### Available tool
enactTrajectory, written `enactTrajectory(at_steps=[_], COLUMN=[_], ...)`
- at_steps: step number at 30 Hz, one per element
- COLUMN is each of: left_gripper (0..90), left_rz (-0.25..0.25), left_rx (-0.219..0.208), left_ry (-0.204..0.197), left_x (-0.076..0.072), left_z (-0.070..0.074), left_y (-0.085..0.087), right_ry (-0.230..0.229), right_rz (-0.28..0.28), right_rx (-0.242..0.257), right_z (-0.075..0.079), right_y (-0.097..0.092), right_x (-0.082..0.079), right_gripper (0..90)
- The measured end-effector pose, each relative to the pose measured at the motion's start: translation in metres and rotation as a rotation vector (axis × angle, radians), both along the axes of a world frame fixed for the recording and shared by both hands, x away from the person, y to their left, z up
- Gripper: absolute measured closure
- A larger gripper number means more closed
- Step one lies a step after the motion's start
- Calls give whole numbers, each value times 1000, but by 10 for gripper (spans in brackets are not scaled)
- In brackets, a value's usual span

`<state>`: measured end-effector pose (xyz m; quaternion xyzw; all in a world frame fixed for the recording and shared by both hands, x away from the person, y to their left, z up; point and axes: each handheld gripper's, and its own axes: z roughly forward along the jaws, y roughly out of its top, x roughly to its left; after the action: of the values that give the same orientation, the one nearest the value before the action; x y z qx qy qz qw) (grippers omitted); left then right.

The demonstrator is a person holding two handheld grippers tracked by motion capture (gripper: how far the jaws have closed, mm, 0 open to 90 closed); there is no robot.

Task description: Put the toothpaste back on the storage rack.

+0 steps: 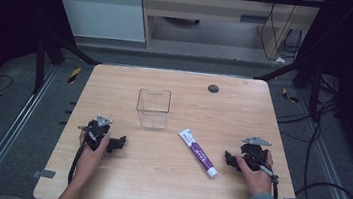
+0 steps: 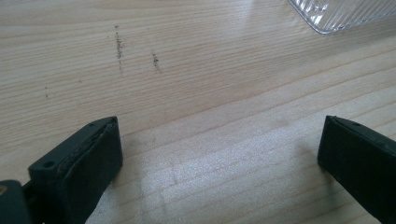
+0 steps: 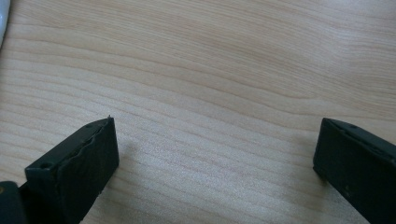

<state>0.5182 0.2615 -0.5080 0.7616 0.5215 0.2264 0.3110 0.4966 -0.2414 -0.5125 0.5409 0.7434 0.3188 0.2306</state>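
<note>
My left gripper (image 1: 118, 144) and right gripper (image 1: 228, 159) are both wide apart and empty, low in the frame, so I should pinch the toothpaste tube (image 1: 199, 153) at its middle, then lift it to the clear box (image 1: 153, 108).

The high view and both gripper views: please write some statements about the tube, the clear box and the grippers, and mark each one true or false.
1. The toothpaste tube lies inside the clear plastic box. False: it lies flat on the table, beside the box.
2. The left gripper is open, holding nothing. True.
3. The right gripper is shut on the tube. False: its jaws stand apart over bare wood.
4. The box stands upright. True.
</note>
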Motion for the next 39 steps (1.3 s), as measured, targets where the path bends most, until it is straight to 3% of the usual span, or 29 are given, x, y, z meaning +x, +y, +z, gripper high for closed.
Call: enactTrajectory(at_steps=[5, 7, 11, 18, 26, 33, 39], left_gripper=[0, 0, 0, 0, 0, 0, 0], left_rz=[0, 0, -1, -2, -2, -5, -6], left_rx=[0, 0, -2, -1, -1, -1, -2], left_ry=[0, 0, -2, 0, 0, 0, -1], left_x=[0, 0, 0, 1, 1, 1, 1], left_z=[0, 0, 0, 0, 0, 0, 0], left_y=[0, 0, 0, 0, 0, 0, 0], right_ry=[-4, 1, -12, 2, 46, 59, 88], right_rz=[3, 9, 23, 104, 204, 275, 311], right_rx=[0, 0, -11, -58, -87, -109, -125], right_z=[0, 3, 12, 47, 78, 93, 99], right_y=[-1, -1, 2, 25, 58, 83, 102], right_x=[-1, -3, -9, -21, -22, -14, -5], right_gripper=[22, 112, 115, 144, 286, 376, 375])
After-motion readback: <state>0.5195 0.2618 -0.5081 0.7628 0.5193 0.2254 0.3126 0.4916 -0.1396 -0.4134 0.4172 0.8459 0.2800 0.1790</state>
